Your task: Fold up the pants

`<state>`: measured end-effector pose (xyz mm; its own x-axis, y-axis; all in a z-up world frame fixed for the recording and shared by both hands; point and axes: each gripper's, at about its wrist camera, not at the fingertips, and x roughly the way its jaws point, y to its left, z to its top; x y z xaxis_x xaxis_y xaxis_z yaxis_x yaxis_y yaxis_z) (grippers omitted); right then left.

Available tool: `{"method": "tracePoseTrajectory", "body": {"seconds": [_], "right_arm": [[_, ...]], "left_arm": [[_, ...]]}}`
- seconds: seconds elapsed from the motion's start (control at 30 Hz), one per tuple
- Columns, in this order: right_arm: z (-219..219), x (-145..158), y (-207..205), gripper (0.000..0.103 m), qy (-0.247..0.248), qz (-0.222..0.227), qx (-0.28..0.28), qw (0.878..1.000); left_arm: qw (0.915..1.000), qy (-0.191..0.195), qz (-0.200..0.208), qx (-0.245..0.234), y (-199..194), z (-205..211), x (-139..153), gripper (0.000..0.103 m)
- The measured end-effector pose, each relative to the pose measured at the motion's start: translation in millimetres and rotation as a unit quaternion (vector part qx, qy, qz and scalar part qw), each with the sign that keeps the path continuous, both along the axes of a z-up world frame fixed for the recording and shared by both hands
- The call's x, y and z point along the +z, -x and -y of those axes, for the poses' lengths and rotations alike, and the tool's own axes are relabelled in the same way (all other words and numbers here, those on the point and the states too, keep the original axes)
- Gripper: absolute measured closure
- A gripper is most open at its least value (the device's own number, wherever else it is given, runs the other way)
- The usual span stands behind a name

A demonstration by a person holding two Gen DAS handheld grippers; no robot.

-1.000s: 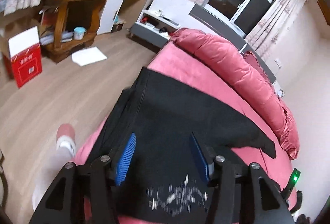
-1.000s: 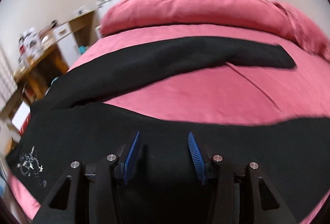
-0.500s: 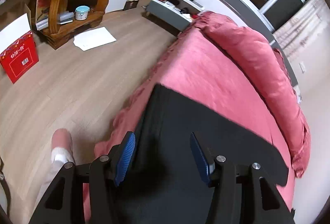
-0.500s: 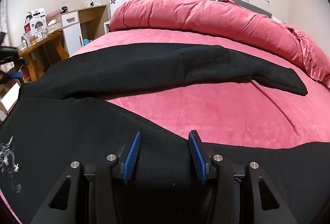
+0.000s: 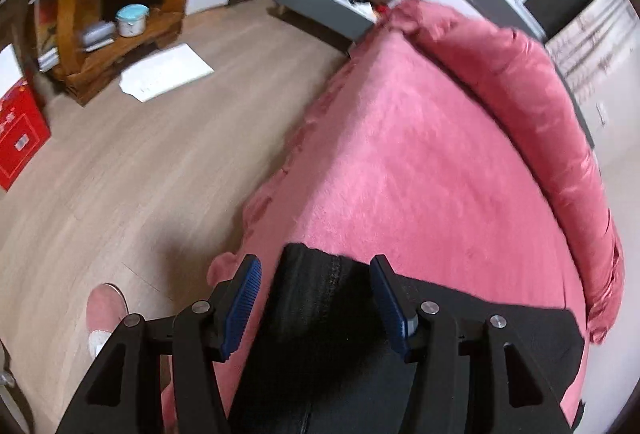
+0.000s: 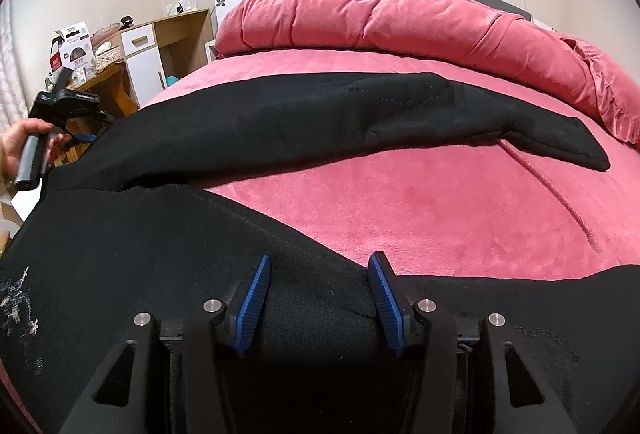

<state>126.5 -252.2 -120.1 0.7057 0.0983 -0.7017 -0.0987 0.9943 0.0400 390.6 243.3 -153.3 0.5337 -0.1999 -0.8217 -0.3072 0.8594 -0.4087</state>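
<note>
Black pants (image 6: 320, 122) lie spread on a pink bed (image 6: 440, 214), one leg stretched across the far side, the other running along the near edge under my right gripper (image 6: 320, 294). Its jaws are opening, with black cloth lying between the blue pads, not pinched. In the left wrist view a corner of the pants (image 5: 320, 374) ends at the bed's side edge. My left gripper (image 5: 316, 294) hovers open over that corner, cloth between its fingers but untouched. The right wrist view shows the left gripper (image 6: 76, 130) in a hand (image 6: 16, 146) at far left.
A rolled pink duvet (image 6: 400, 22) lies along the head of the bed. Beside the bed is wooden floor with a white sheet of paper (image 5: 164, 72), a red box (image 5: 20, 138) and a wooden shelf (image 5: 120, 14). A slippered foot (image 5: 106, 310) stands near the bed's edge.
My left gripper has travelled along the pants and dropped to their corner at the bed's side edge; the white embroidery has left its view. The right gripper has barely shifted.
</note>
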Motion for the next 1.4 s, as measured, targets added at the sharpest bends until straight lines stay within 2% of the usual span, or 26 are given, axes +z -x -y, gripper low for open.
{"method": "tracePoseTrajectory", "body": {"seconds": [0.07, 0.13, 0.2, 0.23, 0.33, 0.47, 0.6, 0.73, 0.87, 1.03, 1.17, 1.23, 1.4], "right_arm": [[0, 0, 0, 0.051, -0.002, 0.000, 0.000, 1.000], [0, 0, -1, 0.051, -0.002, 0.000, 0.000, 1.000], [0, 0, -2, 0.051, -0.001, -0.001, 0.000, 1.000], [0, 0, -2, 0.051, -0.001, -0.001, 0.000, 1.000], [0, 0, -2, 0.051, 0.000, -0.001, 0.000, 1.000], [0, 0, -3, 0.051, 0.002, 0.000, 0.000, 1.000], [0, 0, -2, 0.051, 0.001, 0.000, 0.000, 1.000], [-1, 0, -3, 0.051, 0.002, 0.000, 0.000, 1.000], [0, 0, -3, 0.051, 0.003, -0.001, 0.000, 1.000], [1, 1, -6, 0.050, 0.003, -0.007, 0.003, 1.000], [5, 8, -12, 0.048, -0.005, -0.031, 0.014, 0.999], [13, 16, -16, 0.049, -0.027, -0.043, 0.010, 0.999], [54, 53, -39, 0.048, -0.121, -0.035, -0.044, 0.991]], "left_arm": [[0.9999, 0.011, 0.004, -0.008, -3, 5, -5, 0.048], [0.9999, -0.009, 0.008, -0.003, 0, 9, -3, 0.073], [0.9994, -0.022, 0.023, -0.017, 6, 15, 3, 0.085], [0.9988, -0.031, 0.030, -0.022, 10, 19, 9, 0.087], [0.9962, -0.047, 0.068, -0.029, 28, 25, 31, 0.089], [0.9936, -0.028, 0.106, -0.027, 58, 28, 61, 0.090], [0.9883, 0.002, 0.150, -0.030, 107, 30, 93, 0.091], [0.9814, 0.018, 0.183, -0.056, 161, 41, 124, 0.091], [0.9755, 0.027, 0.206, -0.073, 216, 49, 139, 0.091], [0.9737, 0.052, 0.212, -0.066, 285, 60, 134, 0.091], [0.9799, 0.076, 0.175, -0.057, 322, 65, 106, 0.091], [0.9839, 0.067, 0.154, -0.062, 332, 69, 92, 0.091], [0.9849, 0.048, 0.142, -0.086, 342, 80, 83, 0.091]]}}
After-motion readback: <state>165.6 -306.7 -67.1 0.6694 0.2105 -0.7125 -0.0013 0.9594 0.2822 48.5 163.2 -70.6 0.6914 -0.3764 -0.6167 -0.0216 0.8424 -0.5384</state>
